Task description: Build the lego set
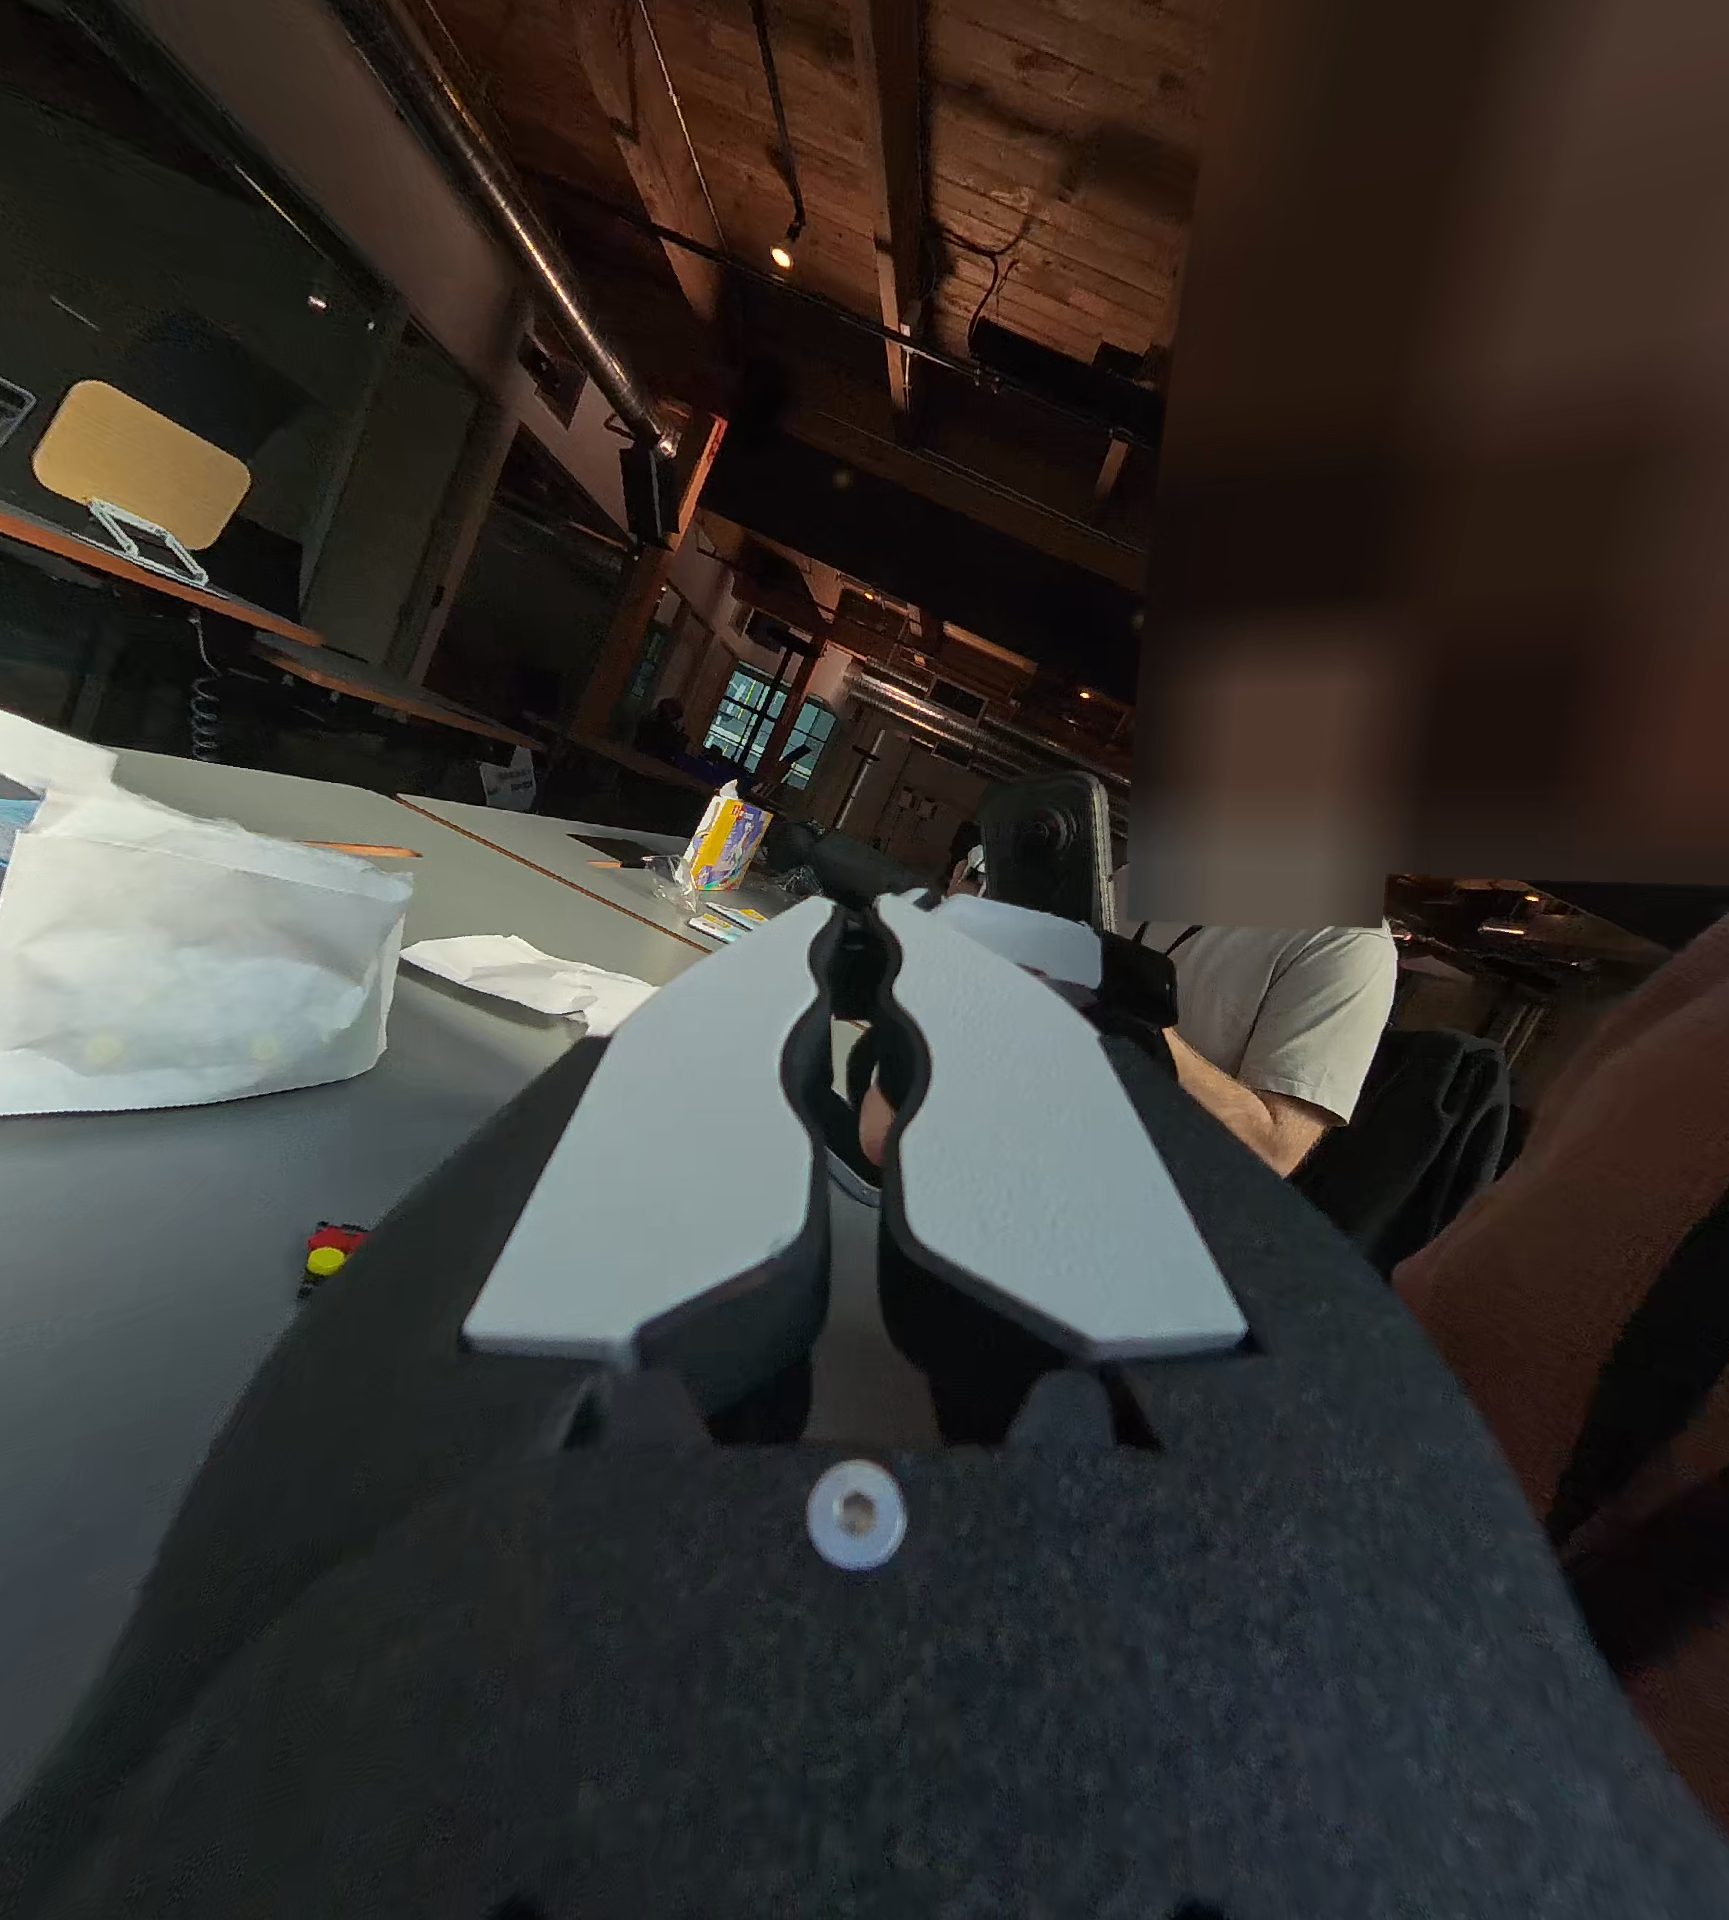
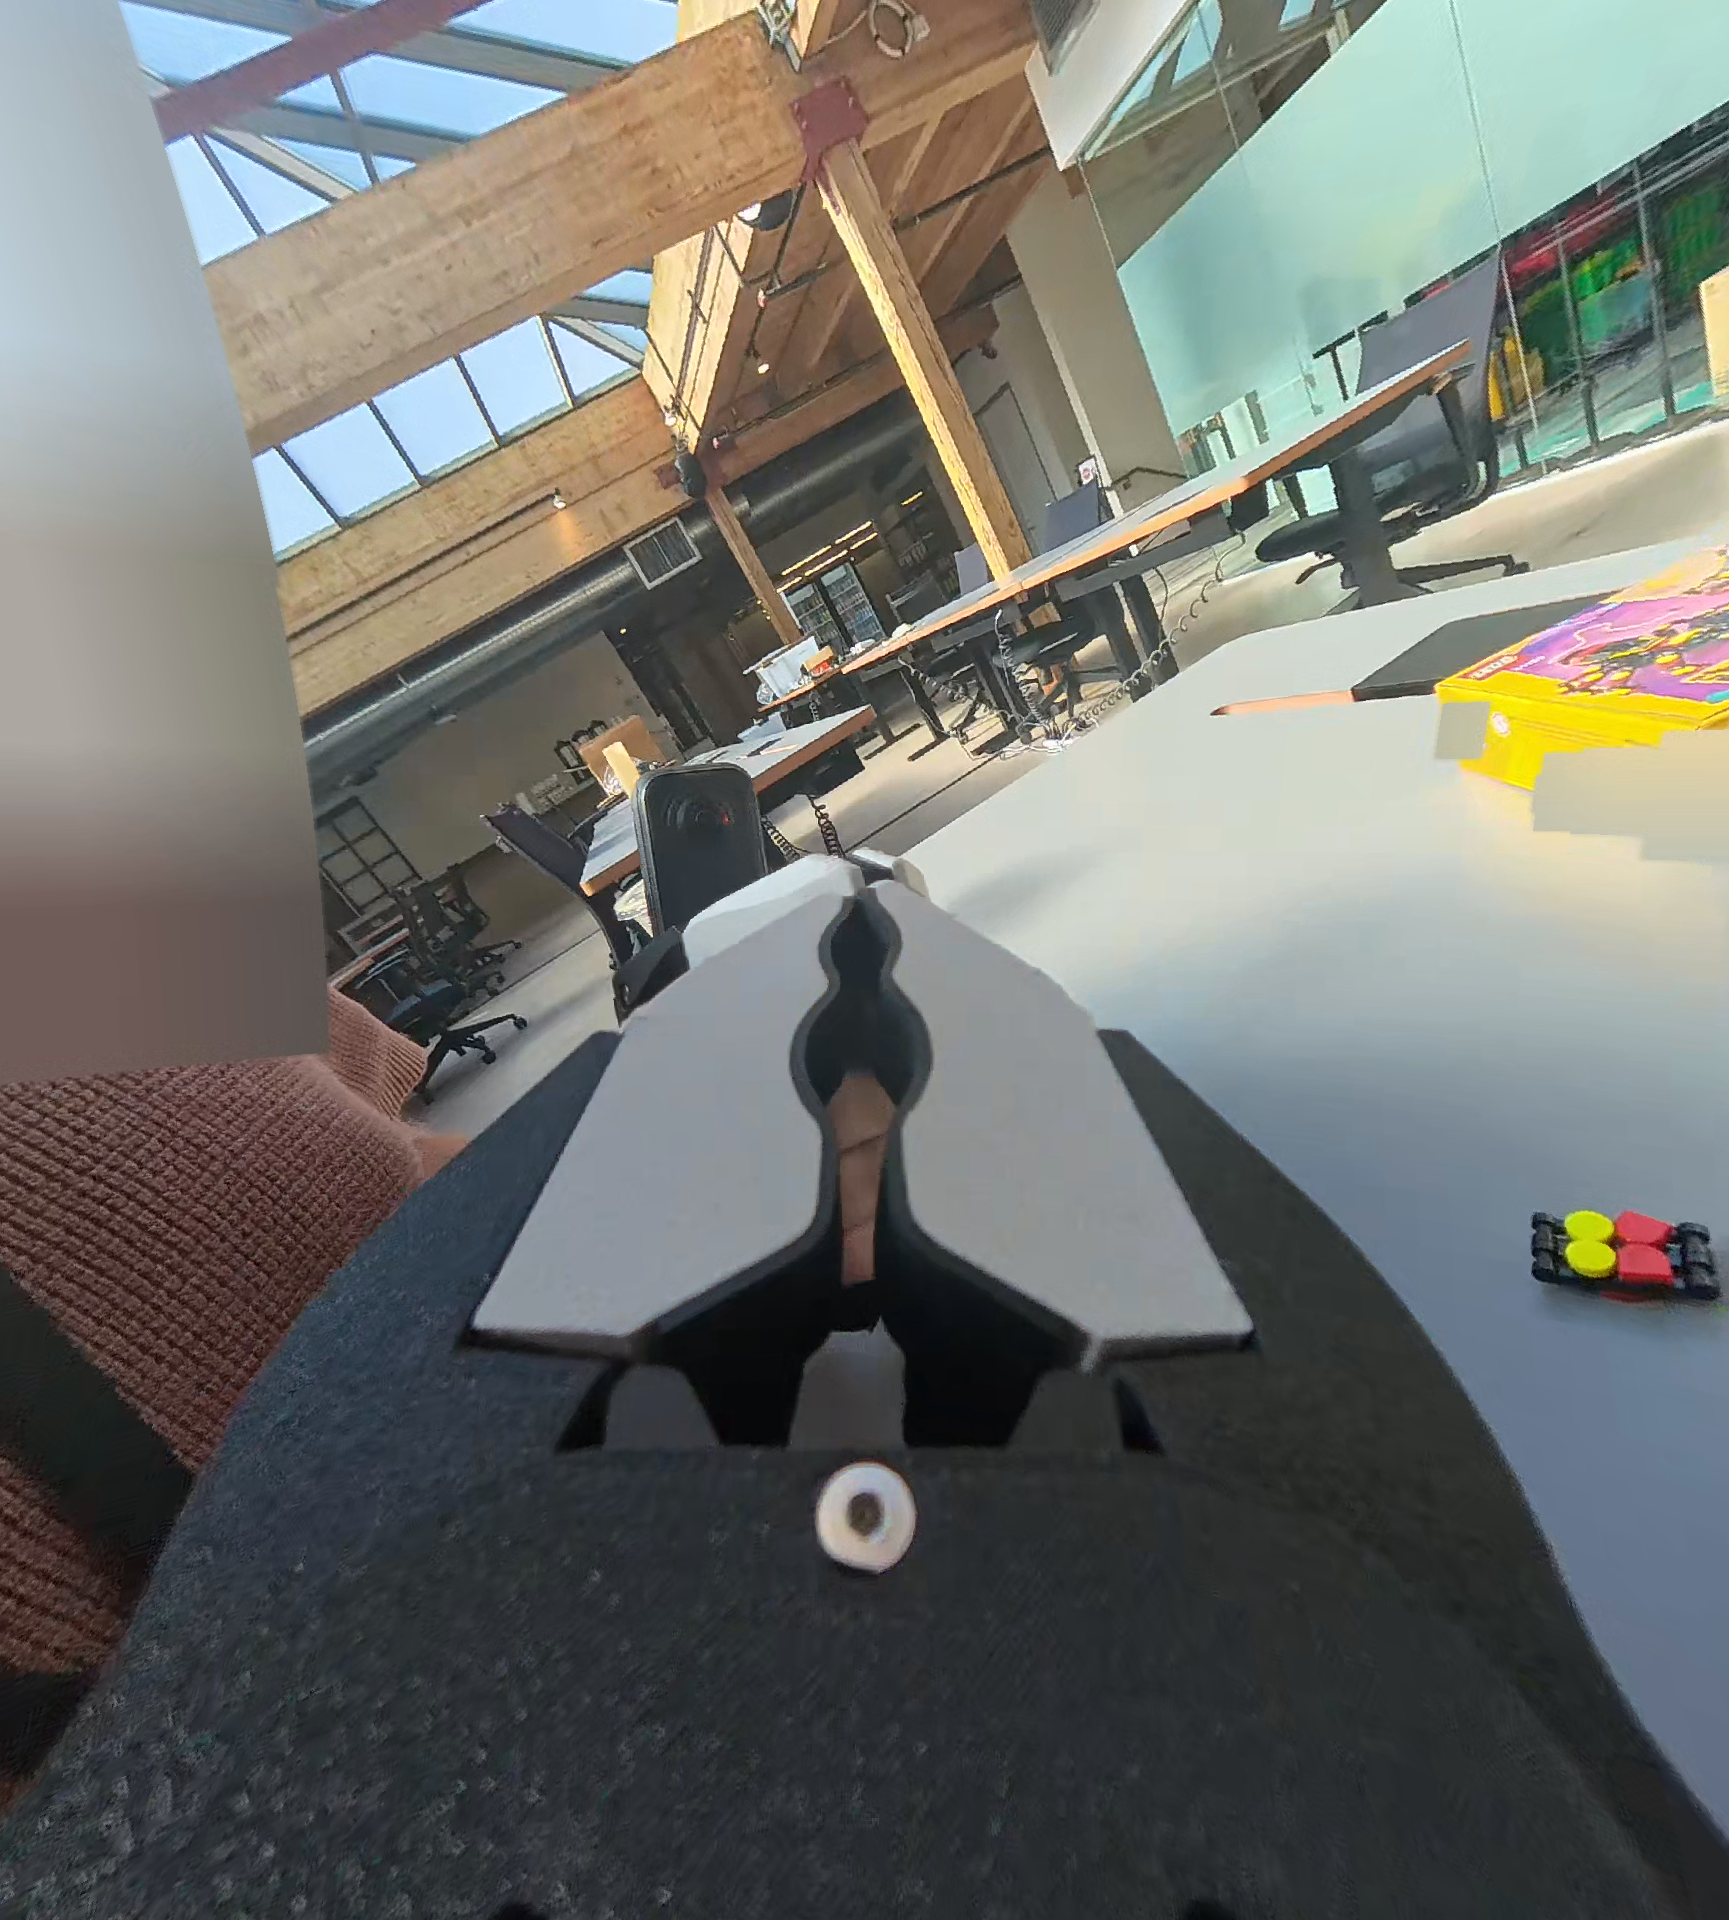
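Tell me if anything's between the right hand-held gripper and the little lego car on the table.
Nothing visible. The lego car sits alone on bare grey table, off to the right of the right hand-held gripper, whose fingers are shut and raised.

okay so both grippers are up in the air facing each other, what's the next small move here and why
Probably lower the right gripper toward the small Lego assembly on the grey table. Both it and the left gripper look shut and seem to hold nothing, while the black, yellow and red piece lies untouched to its right.
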Tool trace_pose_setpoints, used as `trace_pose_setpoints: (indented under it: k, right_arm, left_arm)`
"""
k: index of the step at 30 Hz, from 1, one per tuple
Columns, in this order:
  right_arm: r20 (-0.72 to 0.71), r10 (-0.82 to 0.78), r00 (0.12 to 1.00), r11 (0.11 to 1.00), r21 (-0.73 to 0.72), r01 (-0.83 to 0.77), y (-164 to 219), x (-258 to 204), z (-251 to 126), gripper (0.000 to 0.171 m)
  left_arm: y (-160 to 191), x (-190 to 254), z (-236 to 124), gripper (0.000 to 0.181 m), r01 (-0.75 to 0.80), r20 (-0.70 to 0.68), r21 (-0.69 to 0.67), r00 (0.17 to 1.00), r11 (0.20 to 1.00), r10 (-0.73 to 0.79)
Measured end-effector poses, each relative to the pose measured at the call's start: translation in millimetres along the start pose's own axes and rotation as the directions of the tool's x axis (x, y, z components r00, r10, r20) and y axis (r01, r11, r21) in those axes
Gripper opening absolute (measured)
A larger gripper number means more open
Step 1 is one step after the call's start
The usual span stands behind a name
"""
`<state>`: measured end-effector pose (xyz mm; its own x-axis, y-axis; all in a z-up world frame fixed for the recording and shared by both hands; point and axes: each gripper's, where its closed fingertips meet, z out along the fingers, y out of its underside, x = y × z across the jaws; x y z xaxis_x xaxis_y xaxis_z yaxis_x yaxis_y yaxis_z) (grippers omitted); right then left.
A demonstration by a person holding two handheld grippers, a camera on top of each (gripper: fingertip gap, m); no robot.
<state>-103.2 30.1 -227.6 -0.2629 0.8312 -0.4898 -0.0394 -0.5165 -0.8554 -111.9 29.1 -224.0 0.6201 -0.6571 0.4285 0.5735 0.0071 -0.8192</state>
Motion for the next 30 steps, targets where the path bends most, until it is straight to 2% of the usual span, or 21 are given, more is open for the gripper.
trace_pose_setpoints:
  k: [4,12,19,22,25,30]
  right_arm:
    - [-0.057,-0.132,0.99,0.989,-0.079,0.127,3.0,12.3,-3.3,0.006]
    - [0.115,0.0,0.993,0.991,-0.134,0.016,8.3,-1.3,0.2,0.007]
    - [0.117,0.008,0.993,0.989,-0.147,0.01,10.2,-0.8,0.7,0.006]
    - [0.108,0.0,0.994,0.984,-0.178,0.02,14.1,0.7,1.3,0.016]
    - [0.121,-0.01,0.993,0.987,-0.161,0.029,11.9,-2.6,1.0,0.008]
    - [0.153,0.012,0.988,0.984,-0.175,0.016,15.8,-5.4,0.5,0.008]
  left_arm:
    - [0.4,2.8,2.9,0.002,0.014,-0.041,-0.026,0.999,1.0,-0.015]
    - [1.2,7.5,4.3,0.002,0.024,-0.097,-0.063,0.995,0.998,-0.03]
    - [3.1,8.9,4.7,0.002,0.009,-0.108,-0.082,0.994,0.997,-0.018]
    - [3.6,11.6,5.5,0.002,-0.012,-0.119,-0.096,0.993,0.995,0.0]
    - [2.6,11.5,5.7,0.002,-0.01,-0.121,-0.095,0.993,0.995,-0.001]
    - [4.9,13.7,4.8,0.002,-0.009,-0.138,-0.114,0.99,0.993,-0.007]
